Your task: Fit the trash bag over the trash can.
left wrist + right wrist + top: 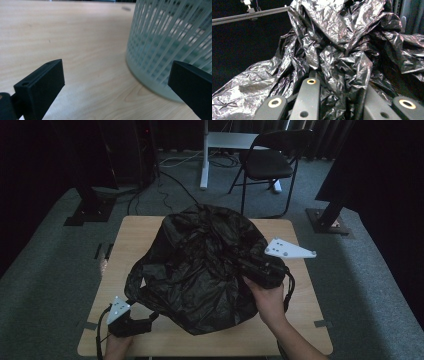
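**Bag over basket: right gripper on the film, left gripper standing off**

The black bag (197,270) is draped across the centre of the table (135,232), spreading from the upper middle of the high view down toward the lower centre. It has no clear long axis; it forms a rounded, crumpled mound.

The right gripper (262,269) sits at the mound's right edge, right of centre in the high view. In the right gripper view its jaws stand nearly together with folds of film (342,62) bunched between them, so it reads as clamped on the bag. The bag lies directly ahead of and above these jaws.

The left gripper (131,324) is at the lower left of the high view, just beside the bag's lower-left hem. Its jaws stand wide apart and empty. In the left gripper view a white slatted basket (172,45) stands on the table at the right of the frame, ahead of the right-hand jaw.

Judgement: the right hand is the nearer and controls the bag. Loose film over the basket may obstruct any left-side grasp.
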Demonstrator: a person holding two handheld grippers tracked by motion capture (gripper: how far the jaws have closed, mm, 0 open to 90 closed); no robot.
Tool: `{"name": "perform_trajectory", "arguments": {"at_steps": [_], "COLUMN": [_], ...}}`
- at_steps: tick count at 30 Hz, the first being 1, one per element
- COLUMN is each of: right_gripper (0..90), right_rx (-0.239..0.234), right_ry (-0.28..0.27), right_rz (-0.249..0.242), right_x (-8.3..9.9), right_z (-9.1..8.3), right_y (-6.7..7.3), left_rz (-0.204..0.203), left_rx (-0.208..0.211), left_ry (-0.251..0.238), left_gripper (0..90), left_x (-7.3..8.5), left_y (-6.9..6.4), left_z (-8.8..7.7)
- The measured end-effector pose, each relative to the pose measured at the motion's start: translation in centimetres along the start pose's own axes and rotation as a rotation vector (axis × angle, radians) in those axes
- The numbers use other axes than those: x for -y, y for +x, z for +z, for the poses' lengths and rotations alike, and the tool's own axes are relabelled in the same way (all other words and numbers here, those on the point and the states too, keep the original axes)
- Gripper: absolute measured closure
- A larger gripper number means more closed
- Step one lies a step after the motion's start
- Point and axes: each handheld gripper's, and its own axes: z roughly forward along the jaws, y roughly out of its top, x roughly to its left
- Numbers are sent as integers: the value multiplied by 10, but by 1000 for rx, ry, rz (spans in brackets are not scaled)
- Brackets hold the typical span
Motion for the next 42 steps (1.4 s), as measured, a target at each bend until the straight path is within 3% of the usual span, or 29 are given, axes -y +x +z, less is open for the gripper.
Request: {"name": "perform_trajectory", "arguments": {"at_steps": [2, 5, 6, 7, 9, 10, 11, 13, 14, 15, 16, 17, 18, 20, 21, 22, 24, 27, 28, 29, 30, 33, 34, 35, 37, 40, 42], "right_gripper": [844, 845, 845, 845, 845, 845, 844, 844, 844, 844, 844, 844, 844, 844, 844, 844, 843, 842, 841, 841, 841, 837, 837, 805, 759, 511, 455], "right_rx": [0, -2, -3, -4, -4, -4, -4, -5, -6, -5, -5, 1, 1, -1, -5, -5, -13, -14, -12, -12, -14, -19, -19, -29, -39, -59, -49], "right_ry": [4, 9, 15, 22, 27, 27, 31, 29, 27, 28, 28, 29, 29, 38, 41, 41, 49, 62, 66, 66, 71, 80, 80, 79, 78, 49, 26], "right_rz": [-15, -34, -39, -46, -47, -47, -51, -49, -48, -50, -50, -63, -63, -69, -66, -66, -59, -58, -59, -59, -56, -49, -49, -42, -35, -8, 8], "right_x": [-3, -7, -8, -9, -9, -9, -9, -10, -10, -10, -10, -11, -11, -12, -12, -12, -12, -11, -11, -11, -10, -9, -9, -9, -9, -10, -12], "right_z": [3, 7, 9, 10, 11, 11, 11, 11, 11, 11, 11, 11, 11, 11, 11, 11, 11, 11, 11, 11, 12, 13, 13, 13, 13, 6, -3], "right_y": [1, 3, 4, 4, 5, 5, 4, 5, 5, 6, 6, 7, 7, 9, 9, 9, 7, 6, 6, 6, 5, 4, 4, 3, 2, -1, -5], "left_rz": [-1, -15, -15, -10, -25, -25, -32, -10, -3, 3, 3, 12, 12, -43, -67, -67, -93, -94, -93, -80, -88, -90, -92, -88, -83, -86, -86], "left_rx": [1, -13, -13, -28, 22, 22, 35, 112, 152, 180, 180, 233, 233, 349, 387, 387, 444, 461, 470, 494, 511, 495, 480, 465, 448, 449, 445], "left_ry": [-5, -49, -49, -64, -90, -90, -110, -154, -167, -171, -171, -164, -164, -108, -88, -88, -41, -49, -53, -74, -108, -122, -129, -129, -124, -119, -117], "left_gripper": [9, 9, 9, 9, 9, 9, 9, 9, 9, 9, 9, 9, 9, 9, 9, 9, 10, 189, 291, 484, 594, 832, 832, 892, 896, 898, 898], "left_x": [-5, -30, -30, -47, -66, -66, -75, -100, -107, -114, -114, -124, -124, -133, -133, -133, -130, -127, -125, -124, -121, -119, -118, -116, -113, -107, -104], "left_y": [1, 8, 8, 8, 5, 5, 1, -13, -17, -21, -21, -26, -26, -21, -20, -20, -19, -17, -16, -15, -13, -14, -14, -15, -16, -15, -15], "left_z": [-4, -33, -33, -57, -82, -82, -92, -115, -118, -120, -120, -116, -116, -100, -93, -93, -78, -73, -71, -71, -71, -72, -72, -72, -73, -74, -76]}}
